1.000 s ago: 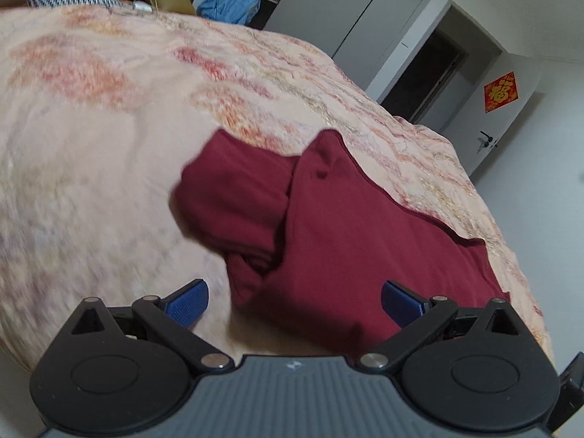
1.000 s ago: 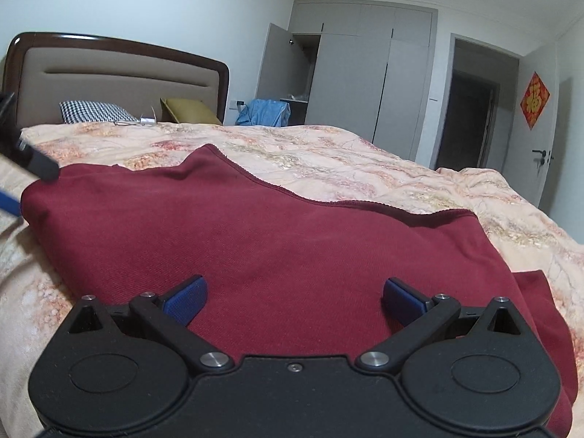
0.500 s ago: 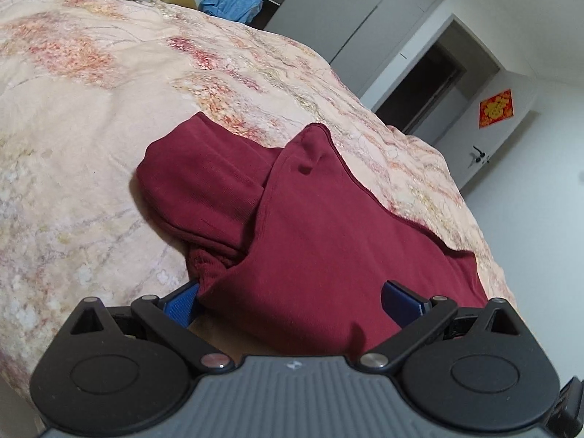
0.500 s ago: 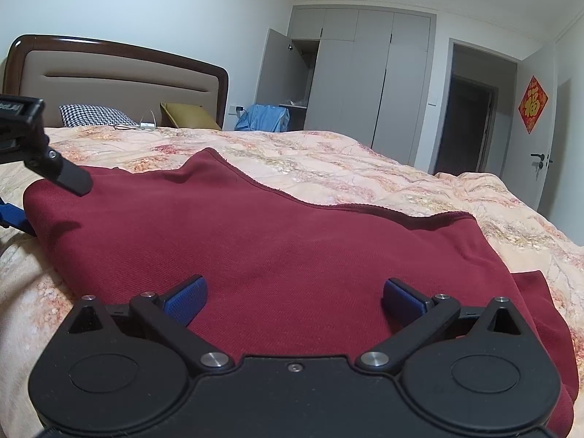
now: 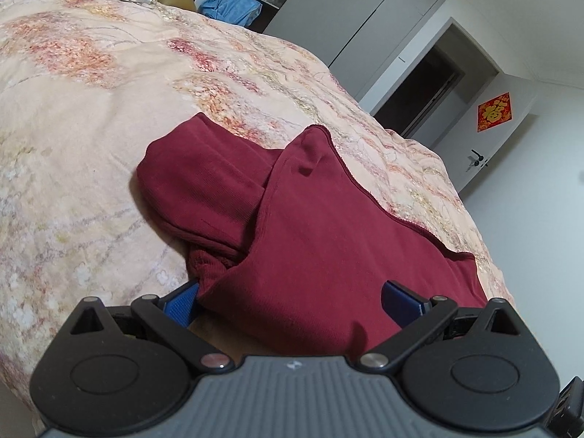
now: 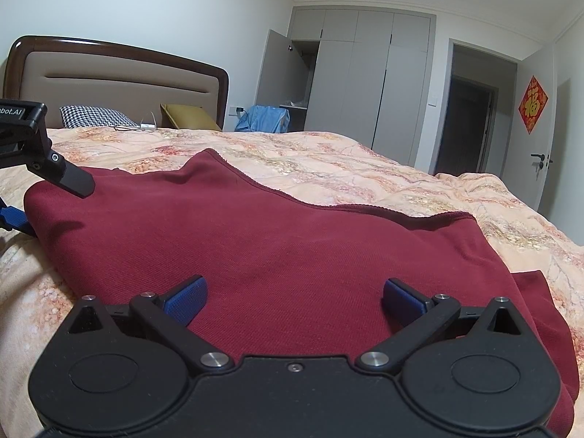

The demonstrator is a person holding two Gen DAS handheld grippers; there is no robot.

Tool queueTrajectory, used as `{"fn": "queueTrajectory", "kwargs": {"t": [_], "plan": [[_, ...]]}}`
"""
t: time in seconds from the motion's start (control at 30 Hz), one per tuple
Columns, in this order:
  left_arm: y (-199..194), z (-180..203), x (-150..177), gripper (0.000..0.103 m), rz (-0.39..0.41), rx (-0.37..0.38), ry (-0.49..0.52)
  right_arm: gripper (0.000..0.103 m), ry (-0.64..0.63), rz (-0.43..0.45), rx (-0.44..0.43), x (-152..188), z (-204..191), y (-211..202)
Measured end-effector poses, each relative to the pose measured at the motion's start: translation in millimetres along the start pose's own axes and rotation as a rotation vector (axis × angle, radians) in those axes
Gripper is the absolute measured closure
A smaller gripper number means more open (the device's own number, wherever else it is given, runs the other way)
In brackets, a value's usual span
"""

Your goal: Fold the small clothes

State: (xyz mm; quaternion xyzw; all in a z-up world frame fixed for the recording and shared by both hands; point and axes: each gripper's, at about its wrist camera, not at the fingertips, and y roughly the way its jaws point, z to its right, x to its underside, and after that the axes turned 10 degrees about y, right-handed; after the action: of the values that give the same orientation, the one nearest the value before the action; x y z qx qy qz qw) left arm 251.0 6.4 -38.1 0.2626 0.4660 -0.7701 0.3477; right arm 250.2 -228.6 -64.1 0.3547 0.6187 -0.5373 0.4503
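- A dark red top (image 6: 292, 248) lies flat on the bed's flowery cover (image 6: 346, 160), near the edge that is close to the cameras.
- In the right wrist view its long way runs from side to side, and its far edge faces the headboard (image 6: 116, 73) (that edge has a bump and a dip in it).
- In the left wrist view a folded sleeve (image 5: 204, 189) sticks out at the left end of the top, with a ribbed cuff (image 5: 208, 266) tucked under the fold.
- The left gripper (image 5: 292, 301) sits low at that end and looks along the top. Its jaws are wide apart, with the near corner of the cloth between them. The left blue pad (image 5: 180, 301) is just beside the cuff; I cannot tell if it touches.
- The right gripper (image 6: 294, 299) sits low over the near edge and points toward the wardrobe (image 6: 365, 80). Its jaws are wide apart too and hold nothing.
- A checked pillow (image 6: 91, 116) and a yellow pillow (image 6: 189, 116) lie by the headboard.
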Motion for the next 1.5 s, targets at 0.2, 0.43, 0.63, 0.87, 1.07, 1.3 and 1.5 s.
{"fn": "queueTrajectory", "kwargs": {"t": [0.2,0.43,0.63,0.87,1.07,1.3,1.5], "plan": [[0.3,-0.2,0.1,0.000,0.002,0.001,-0.002,0.000,0.000,0.000,0.000,0.0,0.1,0.1],[7.5,-4.0,-6.1,0.000,0.019,-0.030,-0.026,0.000,0.000,0.001,0.000,0.1,0.2,0.1],[10.0,2.7,-8.3,0.019,0.045,-0.137,-0.029,0.000,0.000,0.001,-0.001,0.1,0.2,0.2],[5.5,-7.9,-4.3,0.044,0.095,-0.165,-0.096,0.000,0.000,0.001,0.000,0.2,0.2,0.1],[2.0,-14.0,-1.6,0.064,0.127,-0.162,-0.138,0.000,0.001,0.001,-0.001,0.3,0.5,0.4],[3.4,-5.0,-7.1,0.076,0.144,-0.169,-0.067,0.000,0.004,0.002,-0.001,-0.2,-0.4,0.0],[-0.4,9.9,-11.6,0.081,0.157,-0.174,0.045,0.000,0.019,-0.004,-0.010,-1.7,1.7,-0.8]]}}
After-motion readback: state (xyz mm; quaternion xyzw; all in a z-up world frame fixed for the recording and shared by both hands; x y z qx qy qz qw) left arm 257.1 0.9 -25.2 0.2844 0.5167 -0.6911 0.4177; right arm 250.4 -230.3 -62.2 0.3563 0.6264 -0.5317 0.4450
